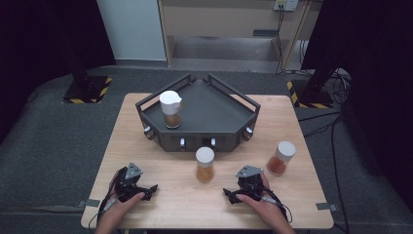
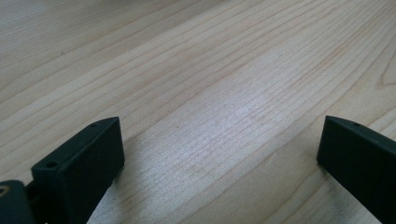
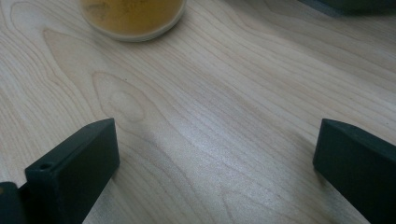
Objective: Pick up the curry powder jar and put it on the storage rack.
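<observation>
While both hands rest at the near edge, one pale wooden surface (image 1: 146, 161) carries everything: one dark angular tray (image 1: 214, 109) at the back, three jars with white lids, and two grippers. One jar (image 1: 170, 109) stands inside the tray at its left side. The middle jar (image 1: 204, 165) stands on the wood just in front of the tray, between the two grippers. The third jar (image 1: 280, 158) stands farther right, well apart from the tray.

On the left gripper (image 1: 146, 190) the fingers (image 2: 81, 165) are spread wide over bare wood with nothing between them. On the right gripper (image 1: 231, 195) the fingers (image 3: 74, 170) are likewise wide apart and hold nothing.

From the right gripper view, the middle jar is cut off at the top edge, so its orange contents and base alone show. Small knobs on the tray's front are too small to read.

Around the surface lies grey carpet, with black drapes at both sides, striped stand feet and loose cables.
</observation>
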The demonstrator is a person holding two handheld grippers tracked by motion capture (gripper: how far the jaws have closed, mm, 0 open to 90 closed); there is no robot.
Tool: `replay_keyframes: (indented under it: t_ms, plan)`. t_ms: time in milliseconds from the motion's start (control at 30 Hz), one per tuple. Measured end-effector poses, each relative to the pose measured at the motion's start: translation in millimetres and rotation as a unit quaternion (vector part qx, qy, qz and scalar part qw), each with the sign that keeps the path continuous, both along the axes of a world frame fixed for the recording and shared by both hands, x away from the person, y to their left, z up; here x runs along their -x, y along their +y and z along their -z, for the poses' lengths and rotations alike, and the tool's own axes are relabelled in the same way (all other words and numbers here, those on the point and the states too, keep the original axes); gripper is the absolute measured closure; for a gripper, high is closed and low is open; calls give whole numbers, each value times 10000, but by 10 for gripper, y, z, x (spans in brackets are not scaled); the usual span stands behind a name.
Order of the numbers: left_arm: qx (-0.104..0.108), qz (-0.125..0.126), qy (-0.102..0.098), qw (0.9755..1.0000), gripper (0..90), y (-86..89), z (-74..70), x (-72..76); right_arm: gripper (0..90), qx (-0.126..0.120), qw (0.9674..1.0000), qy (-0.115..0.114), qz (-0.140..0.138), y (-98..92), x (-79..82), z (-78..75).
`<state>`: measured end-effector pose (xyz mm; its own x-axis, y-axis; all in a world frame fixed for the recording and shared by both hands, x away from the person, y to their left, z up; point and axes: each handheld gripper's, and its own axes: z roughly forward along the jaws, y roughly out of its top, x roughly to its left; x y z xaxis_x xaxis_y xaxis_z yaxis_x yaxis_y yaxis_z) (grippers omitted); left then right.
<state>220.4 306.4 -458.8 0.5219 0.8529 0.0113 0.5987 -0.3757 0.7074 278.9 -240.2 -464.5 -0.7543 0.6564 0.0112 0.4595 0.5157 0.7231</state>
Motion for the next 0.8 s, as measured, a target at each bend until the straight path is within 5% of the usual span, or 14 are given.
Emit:
replay_keyframes:
  t_ms: [800]
  plan:
    - [3,-20,1,10000,0,-6,0,4,29,11,9998,-172,-99,29,-140,-356]
